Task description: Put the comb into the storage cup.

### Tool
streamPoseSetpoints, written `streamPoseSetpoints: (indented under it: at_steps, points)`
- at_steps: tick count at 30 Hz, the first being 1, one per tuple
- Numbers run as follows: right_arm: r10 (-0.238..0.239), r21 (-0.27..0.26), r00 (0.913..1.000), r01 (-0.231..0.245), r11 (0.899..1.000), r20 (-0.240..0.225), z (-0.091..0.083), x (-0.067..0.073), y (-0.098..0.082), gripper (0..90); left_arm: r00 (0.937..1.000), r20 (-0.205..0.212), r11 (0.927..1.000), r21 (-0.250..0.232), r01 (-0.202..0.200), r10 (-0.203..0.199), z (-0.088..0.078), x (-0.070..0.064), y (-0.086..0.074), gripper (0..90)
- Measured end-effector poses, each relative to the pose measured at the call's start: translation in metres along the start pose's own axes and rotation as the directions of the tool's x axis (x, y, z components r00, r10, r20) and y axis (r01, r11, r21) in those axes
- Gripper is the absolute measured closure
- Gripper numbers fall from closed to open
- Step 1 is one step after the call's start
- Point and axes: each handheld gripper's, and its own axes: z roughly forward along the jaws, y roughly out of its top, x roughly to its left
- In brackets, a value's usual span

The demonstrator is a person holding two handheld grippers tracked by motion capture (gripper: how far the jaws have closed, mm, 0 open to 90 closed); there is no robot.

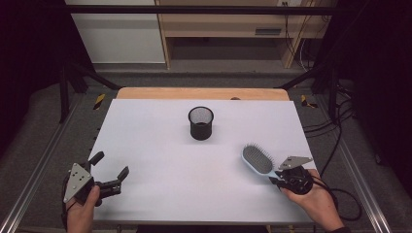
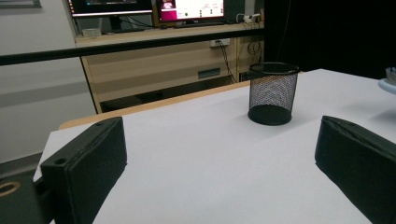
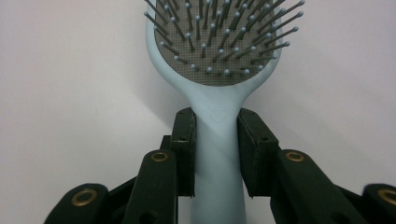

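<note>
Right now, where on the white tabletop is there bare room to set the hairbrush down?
Widest bare patch: the middle, between the left gripper, the mesh cup and the hairbrush. Bare strips also flank the cup. The near right corner is crowded: the right gripper clamps the brush handle there.

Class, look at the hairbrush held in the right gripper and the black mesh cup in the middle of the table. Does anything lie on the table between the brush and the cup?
Nothing visible does. The right gripper grips the hairbrush by its handle, and only bare white table lies between the brush and the mesh cup.
</note>
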Motion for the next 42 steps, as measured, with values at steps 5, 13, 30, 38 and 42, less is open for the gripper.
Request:
streamPoseSetpoints:
  at_steps: [5,13,30,38,42]
  points:
    - [0.025,-0.134,0.9996,-0.022,0.991,0.014,0.005,0.002,0.017,69.7,0.9994,0.022,0.9995,-0.015,0.028,-0.028,0.001,-0.002,0.004,2.0]
    - [0.032,-0.288,0.9993,-0.026,0.957,0.016,0.018,0.011,0.048,69.7,0.9966,0.082,0.9999,-0.002,0.013,-0.012,0.023,-0.018,0.019,2.0]
    - [0.025,-0.439,0.9997,-0.023,0.898,0.000,0.018,0.030,0.087,69.7,0.9596,0.280,0.9962,-0.072,0.049,-0.027,0.119,-0.079,0.082,2.2]
    - [0.022,-0.470,0.9994,-0.033,0.882,-0.028,0.025,0.048,0.095,69.7,0.9575,0.281,0.9959,-0.040,0.082,-0.067,0.121,-0.087,0.068,2.7]
    - [0.021,-0.474,0.9995,-0.030,0.880,-0.024,0.026,0.055,0.092,69.7,0.9565,0.278,0.9953,-0.018,0.095,-0.087,0.118,-0.089,0.058,2.7]
